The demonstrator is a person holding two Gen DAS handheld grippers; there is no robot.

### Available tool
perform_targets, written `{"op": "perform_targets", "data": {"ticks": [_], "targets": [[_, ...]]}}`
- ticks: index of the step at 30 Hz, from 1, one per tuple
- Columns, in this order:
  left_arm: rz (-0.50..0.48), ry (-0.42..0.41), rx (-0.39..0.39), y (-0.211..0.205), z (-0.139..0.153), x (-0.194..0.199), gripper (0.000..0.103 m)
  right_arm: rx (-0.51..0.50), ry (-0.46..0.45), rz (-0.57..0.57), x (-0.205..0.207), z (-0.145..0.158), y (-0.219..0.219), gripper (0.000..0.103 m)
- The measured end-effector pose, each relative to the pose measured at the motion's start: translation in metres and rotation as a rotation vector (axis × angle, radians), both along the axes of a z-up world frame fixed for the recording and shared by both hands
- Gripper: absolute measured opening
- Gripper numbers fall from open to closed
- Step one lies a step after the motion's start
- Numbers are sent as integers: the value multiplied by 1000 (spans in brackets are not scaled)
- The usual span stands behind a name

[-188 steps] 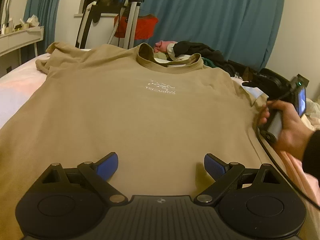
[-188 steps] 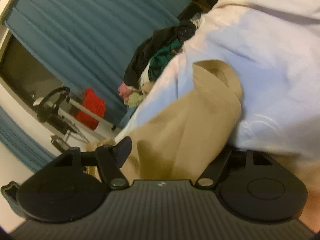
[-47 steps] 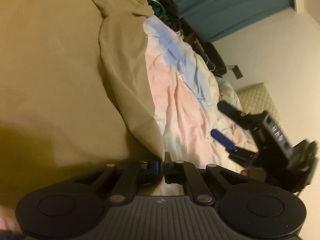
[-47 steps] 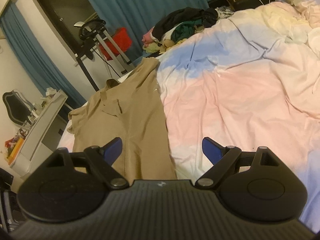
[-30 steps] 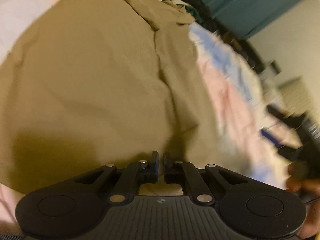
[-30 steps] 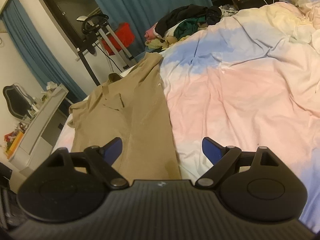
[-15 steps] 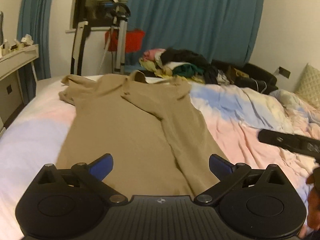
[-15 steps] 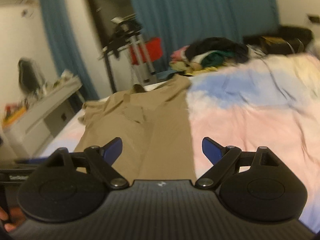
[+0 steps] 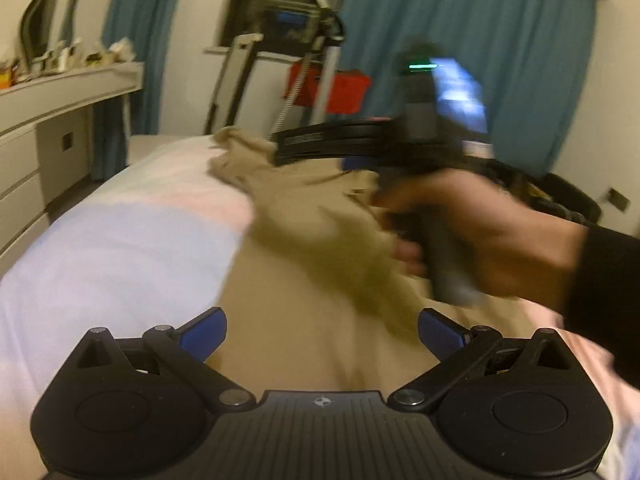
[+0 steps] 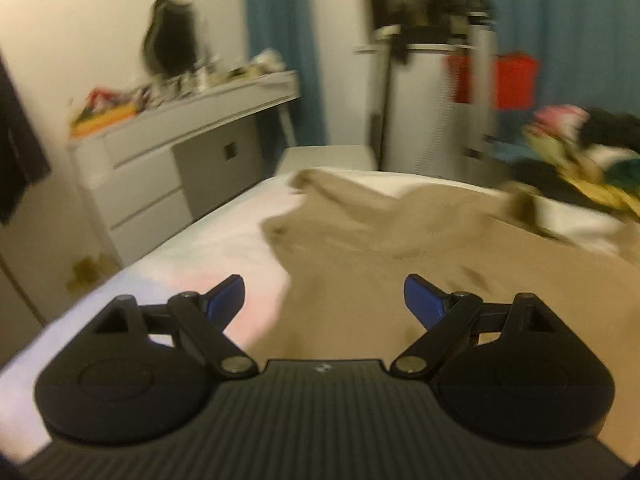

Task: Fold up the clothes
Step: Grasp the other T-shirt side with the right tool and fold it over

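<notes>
Right gripper [image 9: 312, 145] now crossing over tan shirt [image 9: 304, 272] | fingers wide | left gripper [image 9: 322, 332] fingers wide

no legible text, all labels blurred

A tan T-shirt [image 10: 460, 264] lies on pastel bedding [image 9: 120, 248] blotched pink, pale blue and white. Far off hang teal curtains [image 9: 472, 60] beside a red bag [image 10: 512, 80]; the dresser [image 10: 168, 168] at left is white.
</notes>
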State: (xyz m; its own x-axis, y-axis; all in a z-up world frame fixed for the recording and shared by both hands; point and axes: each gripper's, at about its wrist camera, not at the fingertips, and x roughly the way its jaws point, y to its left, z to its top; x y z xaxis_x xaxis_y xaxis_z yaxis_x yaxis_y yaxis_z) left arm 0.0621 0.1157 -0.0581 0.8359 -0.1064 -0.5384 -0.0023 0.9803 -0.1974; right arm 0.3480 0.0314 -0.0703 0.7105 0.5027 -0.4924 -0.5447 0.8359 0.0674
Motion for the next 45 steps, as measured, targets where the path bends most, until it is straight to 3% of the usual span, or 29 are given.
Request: {"op": "perform_targets", "data": {"ticks": [4,7,9,10,11,12,14,18,23,26,30,34,36,38,45], "targets": [[49,42,-2,14,-22,21,103,-88,-13,25,58,-41,79,87],[86,56,-58,27,-29,30,102,-92,-12,-1,87,-58,103,84],[124,56,-87,34,-32,30,102,-67,-25,-39,100,-58,106,66],[137,60,-105,37,-34,30,102,-70,-28,-70,108,-56,106,51],[149,68,-125,40,-37,30,102,-90,-32,-101,115,-54,106,30],[157,75,-132,42,-39,31,102,-123,-39,-124,120,-52,107,19],[170,81,-140,44,-41,30,102,-162,-68,-131,123,-44,106,10],[163,36,-124,38,-32,17,102,-52,-162,-171,107,-7,75,9],[124,4,-93,20,-23,9,103,164,-260,-334,79,35,-17,9],[85,8,-20,2,-23,5,103,201,-275,-460,73,35,-78,9],[20,28,16,-19,-33,7,103,194,-185,-584,79,7,-146,9],[-18,41,68,-35,-44,15,103,192,-44,-656,88,-25,-192,12],[-27,44,79,-39,-49,24,103,171,-5,-644,88,-31,-197,26],[-34,42,92,-43,-53,34,103,169,6,-612,81,-29,-198,93],[-49,-1,100,-50,-45,39,103,195,-15,-529,11,10,-195,95]]}}
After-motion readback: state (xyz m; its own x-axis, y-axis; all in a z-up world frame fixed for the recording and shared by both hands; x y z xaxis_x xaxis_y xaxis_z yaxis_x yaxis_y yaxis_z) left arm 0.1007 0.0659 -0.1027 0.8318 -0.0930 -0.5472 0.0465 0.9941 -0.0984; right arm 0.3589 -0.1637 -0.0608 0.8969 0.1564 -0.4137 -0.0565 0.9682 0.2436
